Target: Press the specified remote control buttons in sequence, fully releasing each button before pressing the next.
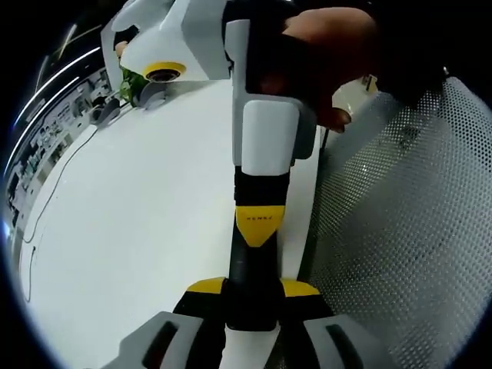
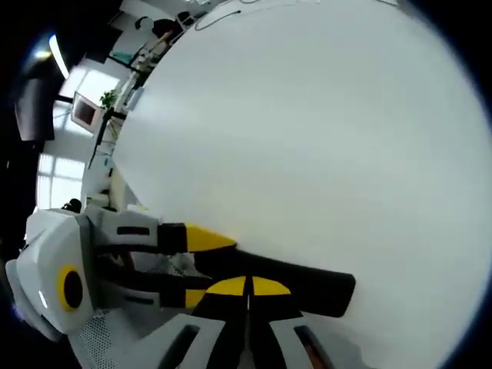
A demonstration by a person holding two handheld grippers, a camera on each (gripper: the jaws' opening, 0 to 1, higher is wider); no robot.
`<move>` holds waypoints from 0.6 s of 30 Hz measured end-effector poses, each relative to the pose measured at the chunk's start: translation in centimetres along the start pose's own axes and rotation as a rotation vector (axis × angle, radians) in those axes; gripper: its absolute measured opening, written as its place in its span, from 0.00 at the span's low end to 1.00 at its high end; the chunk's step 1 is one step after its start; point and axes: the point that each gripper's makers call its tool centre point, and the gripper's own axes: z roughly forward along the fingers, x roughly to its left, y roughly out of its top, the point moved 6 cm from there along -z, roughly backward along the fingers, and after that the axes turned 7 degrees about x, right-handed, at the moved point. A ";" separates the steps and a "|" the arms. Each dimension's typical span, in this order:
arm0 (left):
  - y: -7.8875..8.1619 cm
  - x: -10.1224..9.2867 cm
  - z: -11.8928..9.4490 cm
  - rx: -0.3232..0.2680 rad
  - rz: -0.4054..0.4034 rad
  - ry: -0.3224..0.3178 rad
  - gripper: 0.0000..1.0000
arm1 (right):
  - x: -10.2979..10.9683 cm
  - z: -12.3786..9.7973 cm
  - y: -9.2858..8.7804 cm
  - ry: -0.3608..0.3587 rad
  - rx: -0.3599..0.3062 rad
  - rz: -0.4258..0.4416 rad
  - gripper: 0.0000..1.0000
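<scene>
Both tools clenched on my black remote | long axis crosses jaws | white worktop beneath

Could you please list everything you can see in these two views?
table: one, white, under everything.
remote control: one, black, a long bar lying over the table; buttons too dark to make out.
cable: one, thin and black, trailing across the table's far side.
plant: one, green, at the table's far edge.
mesh surface: one, grey and perforated, beside the table edge.
background room: shelves and windows, too blurred to list.
hand: one, holding the right gripper's white body.
left gripper: yellow-tipped jaws closed on the remote control.
right gripper: yellow tips together, at the remote control.
</scene>
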 end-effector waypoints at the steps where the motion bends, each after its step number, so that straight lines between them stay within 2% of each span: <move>1: 0.0 0.0 0.0 0.001 0.001 0.001 0.25 | 0.0 0.0 0.0 -0.004 0.003 -0.005 0.00; 6: 0.0 0.1 0.0 0.005 0.000 -0.001 0.25 | -0.1 0.0 0.1 -0.015 -0.001 -0.008 0.00; 11: 0.0 0.1 0.0 0.009 0.003 -0.001 0.25 | -0.2 0.1 0.2 -0.003 -0.002 0.044 0.00; 18: 0.0 0.0 0.0 0.013 0.007 -0.002 0.25 | 0.2 0.2 0.5 -0.060 0.024 0.049 0.00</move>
